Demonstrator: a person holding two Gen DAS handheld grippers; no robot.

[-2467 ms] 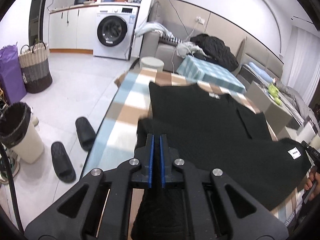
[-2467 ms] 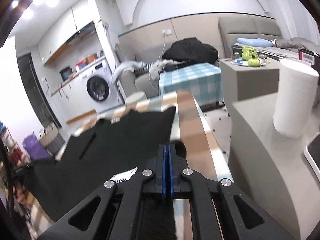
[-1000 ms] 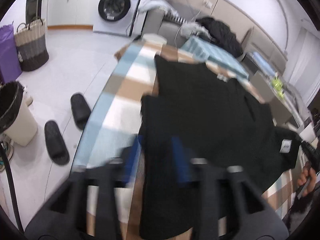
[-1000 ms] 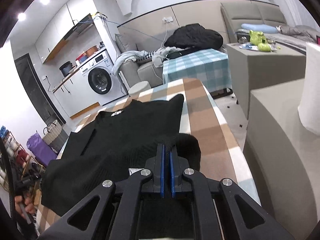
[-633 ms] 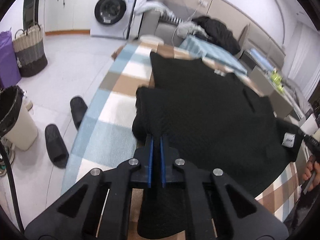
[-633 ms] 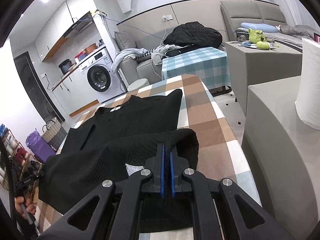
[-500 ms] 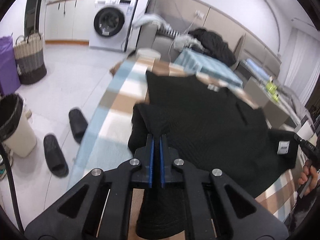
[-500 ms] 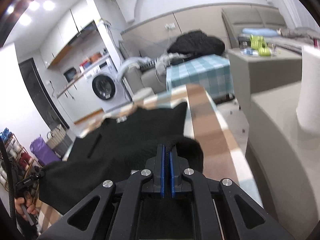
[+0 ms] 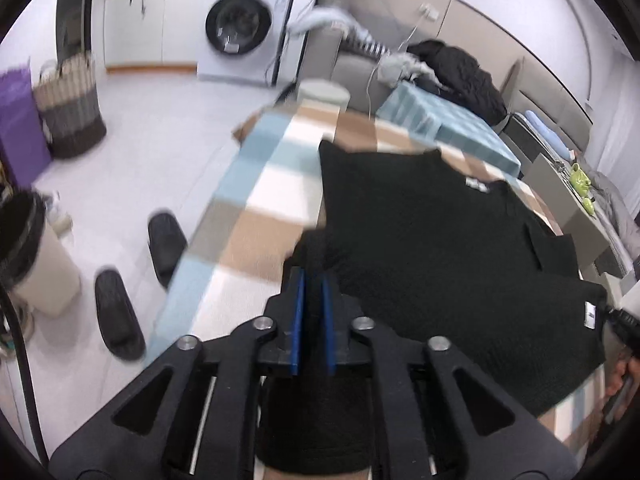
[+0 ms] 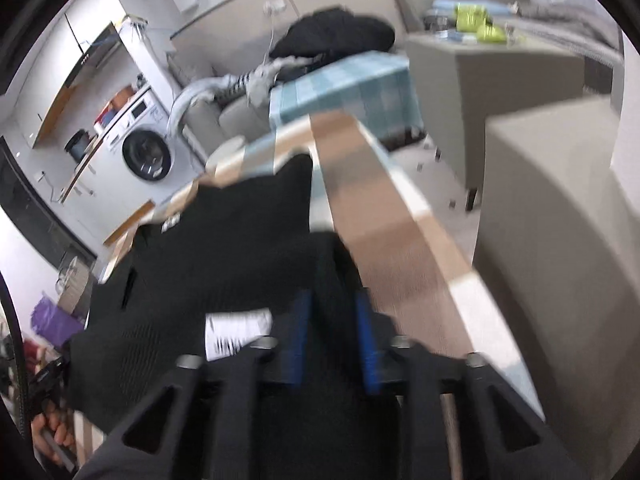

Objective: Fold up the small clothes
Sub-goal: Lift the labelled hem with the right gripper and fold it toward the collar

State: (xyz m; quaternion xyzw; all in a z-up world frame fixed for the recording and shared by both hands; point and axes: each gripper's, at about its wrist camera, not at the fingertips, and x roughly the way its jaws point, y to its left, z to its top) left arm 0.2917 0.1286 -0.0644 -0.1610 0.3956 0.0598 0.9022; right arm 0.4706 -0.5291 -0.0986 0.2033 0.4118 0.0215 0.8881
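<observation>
A black knit sweater lies spread on the checked tablecloth, its near hem folded up. My left gripper holds the sweater's left fold between its blue pads, and its jaws are opening by a narrow gap. In the right wrist view the sweater shows a white tag. My right gripper is blurred; its jaws are opening and stand apart, with the black fold lying loose between them. A person's hand shows at the lower left edge.
The table's left edge drops to the floor, where two black slippers and a bin stand. A washing machine and a basket are farther off. A grey cabinet stands close on the right.
The right pads, shut on the fold half a second ago, now stand apart, and that gripper has dropped and rolled. The left pads have parted slightly and the left gripper has shifted.
</observation>
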